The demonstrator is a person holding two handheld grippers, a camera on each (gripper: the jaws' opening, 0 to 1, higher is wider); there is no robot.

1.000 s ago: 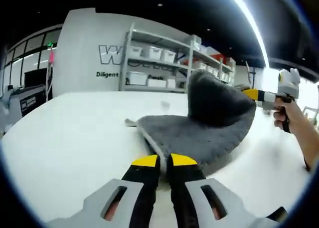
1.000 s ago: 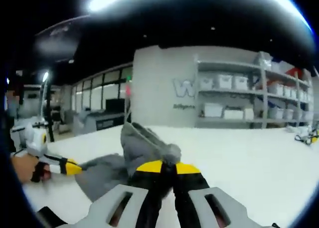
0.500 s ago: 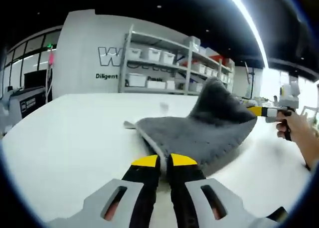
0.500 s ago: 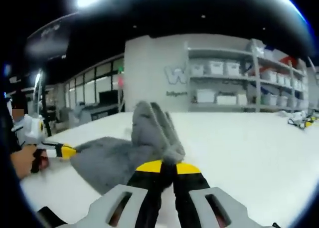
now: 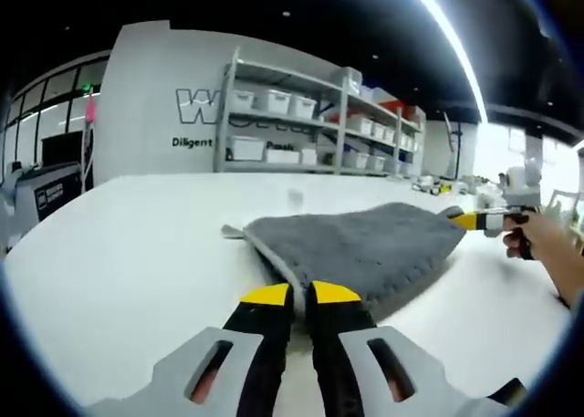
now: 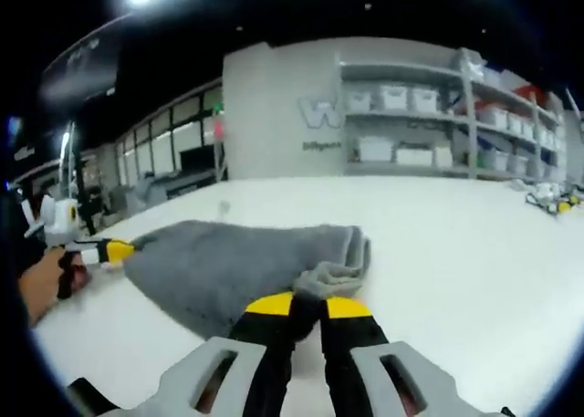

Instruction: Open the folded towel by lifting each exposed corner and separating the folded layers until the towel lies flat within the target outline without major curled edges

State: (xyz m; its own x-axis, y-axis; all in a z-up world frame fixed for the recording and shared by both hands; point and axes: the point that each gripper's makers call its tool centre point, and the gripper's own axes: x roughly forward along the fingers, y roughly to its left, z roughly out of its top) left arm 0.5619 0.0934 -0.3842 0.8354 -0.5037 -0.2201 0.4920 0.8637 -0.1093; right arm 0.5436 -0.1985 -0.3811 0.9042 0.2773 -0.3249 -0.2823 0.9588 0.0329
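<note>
A grey towel (image 5: 356,245) lies spread low over the white table (image 5: 128,280). My left gripper (image 5: 301,295) is shut on the towel's near edge, its yellow tips pressed together. Across the towel, my right gripper (image 5: 456,218) pinches the opposite corner, held by a hand (image 5: 540,241). In the right gripper view the towel (image 6: 228,262) stretches away to the left, with a small bunched fold (image 6: 339,273) just ahead of the shut right gripper (image 6: 306,305). The left gripper (image 6: 126,249) holds the far end there.
Metal shelves with white bins (image 5: 301,125) stand against a grey wall beyond the table. Small items (image 6: 552,198) lie on the far right of the table in the right gripper view. Bare white tabletop surrounds the towel on all sides.
The towel flap that stood up high has come down and outward with the right gripper. The towel now lies nearly flat. The left gripper has stayed in place.
</note>
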